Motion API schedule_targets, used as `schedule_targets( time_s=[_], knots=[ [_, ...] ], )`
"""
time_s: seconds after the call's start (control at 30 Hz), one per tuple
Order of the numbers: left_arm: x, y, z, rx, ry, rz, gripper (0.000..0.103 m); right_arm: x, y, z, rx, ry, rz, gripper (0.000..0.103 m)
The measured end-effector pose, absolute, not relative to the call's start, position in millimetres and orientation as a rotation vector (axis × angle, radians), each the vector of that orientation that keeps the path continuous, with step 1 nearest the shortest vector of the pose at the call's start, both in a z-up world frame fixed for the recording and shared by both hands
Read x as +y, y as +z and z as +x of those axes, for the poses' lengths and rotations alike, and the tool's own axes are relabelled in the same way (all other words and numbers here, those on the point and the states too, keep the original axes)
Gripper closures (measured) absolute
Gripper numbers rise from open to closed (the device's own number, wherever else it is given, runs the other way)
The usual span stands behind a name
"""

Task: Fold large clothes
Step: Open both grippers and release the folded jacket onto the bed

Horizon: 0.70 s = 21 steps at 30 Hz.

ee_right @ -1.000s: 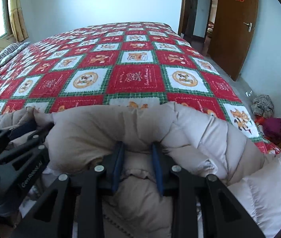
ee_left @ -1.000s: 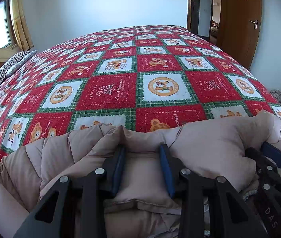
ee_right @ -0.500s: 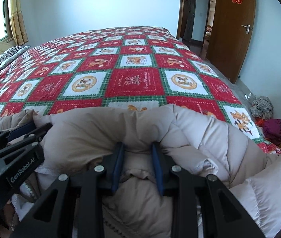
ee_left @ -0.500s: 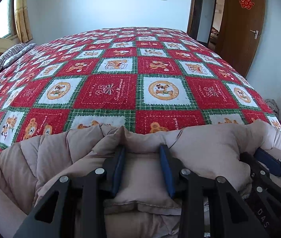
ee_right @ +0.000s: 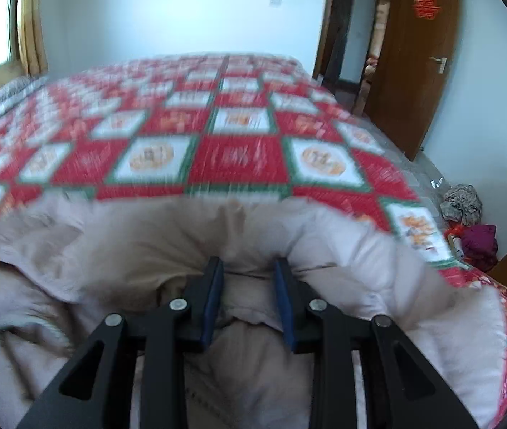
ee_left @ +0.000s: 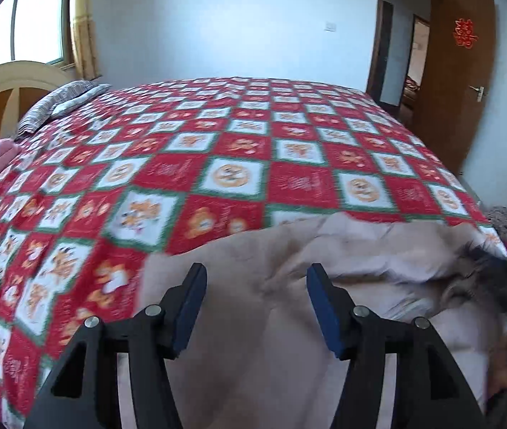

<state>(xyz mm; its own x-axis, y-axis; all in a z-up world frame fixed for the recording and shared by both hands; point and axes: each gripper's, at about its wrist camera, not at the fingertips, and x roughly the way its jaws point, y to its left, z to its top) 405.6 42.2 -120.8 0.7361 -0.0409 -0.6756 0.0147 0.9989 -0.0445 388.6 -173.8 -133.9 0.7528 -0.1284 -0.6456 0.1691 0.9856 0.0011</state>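
Released a moment ago, the beige puffer coat (ee_left: 325,286) lies at 6 o'clock on the quilted bed (ee_left: 217,150); the left gripper (ee_left: 257,307) has just opened, jaws wide and empty. Right gripper (ee_right: 248,296) still pinches a coat fold, so this fold looks half laid.

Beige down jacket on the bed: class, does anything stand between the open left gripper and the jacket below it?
Nothing visible does. The left gripper, jaws just opened and empty, hangs right over the beige down jacket. The right gripper pinches a fold off to the side.
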Motion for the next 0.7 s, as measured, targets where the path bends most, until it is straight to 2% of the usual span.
schedule_targets(
  time_s=[0.1,0.2,0.37,0.53,0.7],
  knots=[
    [56.3,-129.7,403.8,0.76,0.016,-0.052,0.044,-198.0,-114.6,356.4,0.637,-0.28,0.159,0.04],
    [56.5,-139.6,401.3,0.745,0.058,-0.036,0.044,-221.2,-120.0,334.8,0.64,-0.384,0.17,0.04],
    [36.1,-163.9,403.1,0.754,0.125,0.122,0.044,-255.0,-164.7,339.7,0.795,-0.376,0.239,0.04],
    [33.1,-167.1,404.5,0.755,0.141,0.164,0.043,-247.4,-167.1,346.1,0.806,-0.386,0.188,0.034],
    [37.4,-170.3,405.9,0.765,0.123,0.128,0.043,-241.0,-171.3,350.5,0.838,-0.407,0.146,0.034]
  ],
)
